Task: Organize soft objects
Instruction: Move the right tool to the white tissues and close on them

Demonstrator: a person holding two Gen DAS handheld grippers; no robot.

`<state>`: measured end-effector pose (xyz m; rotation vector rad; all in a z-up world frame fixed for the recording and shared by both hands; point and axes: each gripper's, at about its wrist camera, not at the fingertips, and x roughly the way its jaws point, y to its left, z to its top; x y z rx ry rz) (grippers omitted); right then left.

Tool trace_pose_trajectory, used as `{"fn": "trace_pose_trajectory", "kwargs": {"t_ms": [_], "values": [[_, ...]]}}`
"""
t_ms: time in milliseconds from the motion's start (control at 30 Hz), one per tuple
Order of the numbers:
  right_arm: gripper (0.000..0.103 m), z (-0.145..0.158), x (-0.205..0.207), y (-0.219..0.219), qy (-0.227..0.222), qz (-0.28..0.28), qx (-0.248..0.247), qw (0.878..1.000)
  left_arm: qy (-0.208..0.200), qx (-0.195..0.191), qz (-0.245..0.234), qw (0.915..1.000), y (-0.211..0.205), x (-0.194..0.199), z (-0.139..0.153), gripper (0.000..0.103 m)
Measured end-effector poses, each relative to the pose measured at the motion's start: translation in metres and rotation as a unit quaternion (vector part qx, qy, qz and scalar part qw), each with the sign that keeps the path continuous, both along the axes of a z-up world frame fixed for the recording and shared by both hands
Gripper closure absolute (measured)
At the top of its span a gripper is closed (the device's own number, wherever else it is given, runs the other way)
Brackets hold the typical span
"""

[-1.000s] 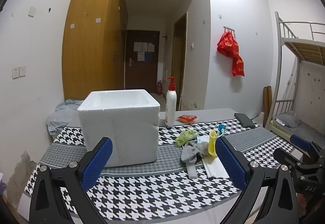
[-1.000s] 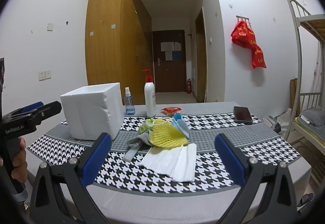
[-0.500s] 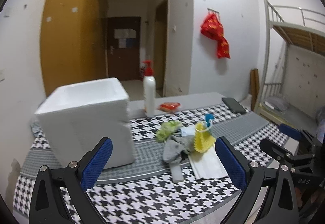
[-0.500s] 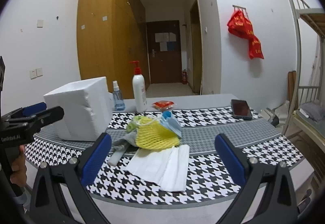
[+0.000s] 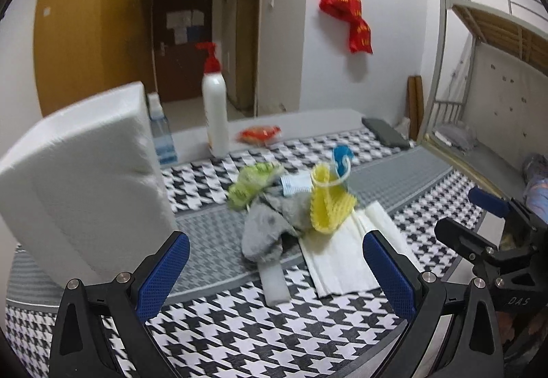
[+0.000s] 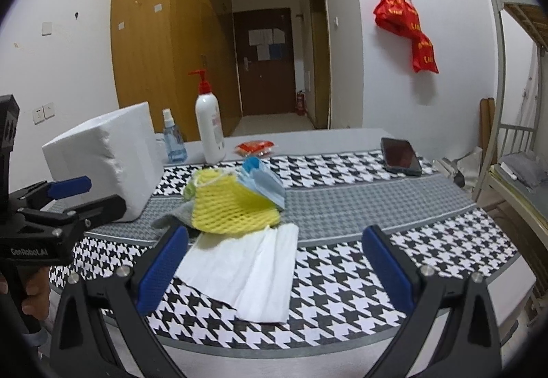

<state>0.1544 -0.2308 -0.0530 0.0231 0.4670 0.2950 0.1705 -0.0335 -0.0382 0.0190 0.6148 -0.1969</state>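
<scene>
A pile of soft things lies mid-table: a yellow foam net [image 5: 329, 206] [image 6: 229, 206], a grey sock [image 5: 270, 227], a green foam net [image 5: 251, 182], a blue face mask [image 6: 265, 184] and white folded tissue [image 5: 346, 258] [image 6: 246, 271]. A white foam box [image 5: 85, 193] [image 6: 106, 158] stands at the left. My left gripper [image 5: 274, 271] is open and empty, just in front of the sock. My right gripper [image 6: 274, 268] is open and empty, over the tissue at the near edge.
A white pump bottle [image 6: 209, 127], a small blue spray bottle [image 6: 173, 141] and a red packet [image 6: 255, 147] stand behind the pile. A black phone [image 6: 400, 155] lies at the far right. A bunk bed [image 6: 513, 104] stands right of the table.
My left gripper has swung right and moved closer to the pile, so the foam box now sits at its left. My right gripper has moved closer to the tissue.
</scene>
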Motion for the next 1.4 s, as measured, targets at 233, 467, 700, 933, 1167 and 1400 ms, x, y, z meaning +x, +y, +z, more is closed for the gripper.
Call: {"fn": "trace_pose_trajectory", "kwargs": {"t_ms": [233,467,700,933,1167,1400], "values": [[0.001,-0.015,0.011,-0.002,0.032,-0.004,-0.004,0.999,0.057,0.012,-0.003,0.9983,-0.004,0.012,-0.027,0.007],[0.001,-0.025,0.021,0.004,0.055,0.002,-0.01,0.998,0.103,0.003,0.015,0.9945,0.002,0.025,-0.045,0.024],[0.001,-0.033,0.029,0.006,0.074,0.002,-0.012,0.997,0.139,0.004,0.022,0.9901,0.0,0.037,-0.06,0.04],[0.001,-0.036,0.037,0.012,0.084,0.006,-0.019,0.996,0.13,0.031,0.031,0.9905,-0.008,0.037,-0.059,0.054],[0.001,-0.04,0.044,0.015,0.103,0.003,-0.031,0.994,0.127,0.046,0.039,0.9901,-0.011,0.037,-0.059,0.077],[0.001,-0.043,0.046,0.023,0.115,0.004,-0.048,0.992,0.126,0.048,0.028,0.9905,-0.012,0.038,-0.059,0.081]]}}
